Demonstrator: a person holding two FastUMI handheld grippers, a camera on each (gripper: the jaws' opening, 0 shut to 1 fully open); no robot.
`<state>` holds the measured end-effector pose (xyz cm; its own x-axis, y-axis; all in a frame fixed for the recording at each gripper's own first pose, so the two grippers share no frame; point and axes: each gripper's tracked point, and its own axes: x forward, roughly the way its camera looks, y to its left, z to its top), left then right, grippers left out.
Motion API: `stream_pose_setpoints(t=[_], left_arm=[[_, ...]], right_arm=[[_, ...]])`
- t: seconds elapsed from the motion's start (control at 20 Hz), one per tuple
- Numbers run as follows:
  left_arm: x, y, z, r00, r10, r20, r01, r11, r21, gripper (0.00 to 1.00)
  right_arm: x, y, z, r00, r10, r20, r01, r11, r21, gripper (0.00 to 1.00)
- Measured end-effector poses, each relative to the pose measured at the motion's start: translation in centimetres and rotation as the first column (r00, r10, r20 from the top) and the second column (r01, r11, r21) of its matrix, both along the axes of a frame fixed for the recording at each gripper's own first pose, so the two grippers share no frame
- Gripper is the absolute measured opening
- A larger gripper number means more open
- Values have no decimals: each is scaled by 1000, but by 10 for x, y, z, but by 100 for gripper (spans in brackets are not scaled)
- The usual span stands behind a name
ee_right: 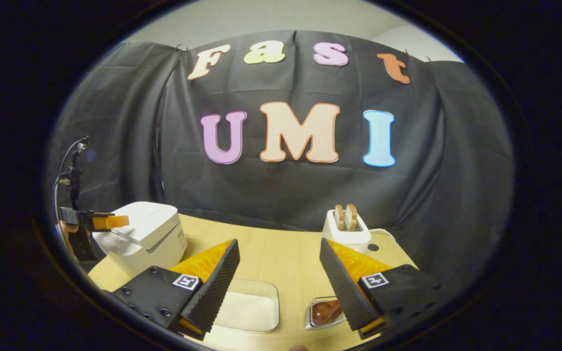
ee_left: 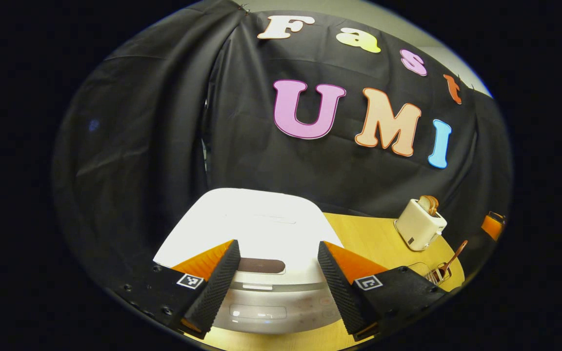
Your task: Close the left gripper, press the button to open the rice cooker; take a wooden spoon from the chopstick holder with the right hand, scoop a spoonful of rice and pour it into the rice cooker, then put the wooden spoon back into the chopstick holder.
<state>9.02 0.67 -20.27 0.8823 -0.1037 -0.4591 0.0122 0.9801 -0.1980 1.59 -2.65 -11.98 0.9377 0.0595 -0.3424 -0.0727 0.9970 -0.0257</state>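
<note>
Left gripper [ee_left: 278, 287]: in the left gripper view its fingers stand wide apart and hold nothing; they frame the front of the rice cooker, one at 7 o'clock, one at 5 o'clock. In the right gripper view it shows far off at 9 o'clock, hovering at the cooker's near side with a hand behind it.
Right gripper [ee_right: 278, 287]: in the right gripper view its fingers are spread wide and empty, hanging above the table between the rice tray and the chopstick holder.
Rice cooker [ee_left: 247, 229]: white, lid down, at 6 o'clock in the left gripper view, directly ahead of the left fingers. A dark oval button [ee_left: 261, 265] sits on the front edge of the lid, between the fingers and untouched.
Wooden spoon [ee_left: 456, 256]: stands tilted in the chopstick holder [ee_left: 437, 274] at 4 o'clock in the left gripper view; in the right gripper view its bowl shows just beside the right finger.
Rice tray [ee_right: 247, 307]: clear, shallow, filled with white rice, at 6 o'clock in the right gripper view, partly behind the left finger.
Toaster [ee_right: 347, 229]: white, with two slices of bread upright in its slots, at the table's far edge, well apart from the cooker.
Table [ee_right: 281, 258]: pale wood.
</note>
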Motion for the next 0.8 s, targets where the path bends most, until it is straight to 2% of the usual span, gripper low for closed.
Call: stream_pose_setpoints(t=[0.1,0.3,0.45,0.55,0.8], left_arm=[[-5,-1,-13,999,-6,-42,7,1000,10,96],[-9,-1,-18,998,-34,-59,40,994,101,96],[-10,1,-21,996,-41,-78,51,989,136,96],[-11,2,-23,995,-25,-98,39,990,136,96],[-8,0,-18,998,-24,-55,30,994,104,97]], right_arm=[[-1,3,0,1000,13,-2,-13,1000,0,100],[0,7,-6,999,37,-16,-37,999,-4,100],[-1,10,-5,999,46,-12,-46,999,-2,100],[1,12,-5,999,53,-13,-53,999,3,100],[2,19,-1,998,70,-5,-69,997,40,100]])
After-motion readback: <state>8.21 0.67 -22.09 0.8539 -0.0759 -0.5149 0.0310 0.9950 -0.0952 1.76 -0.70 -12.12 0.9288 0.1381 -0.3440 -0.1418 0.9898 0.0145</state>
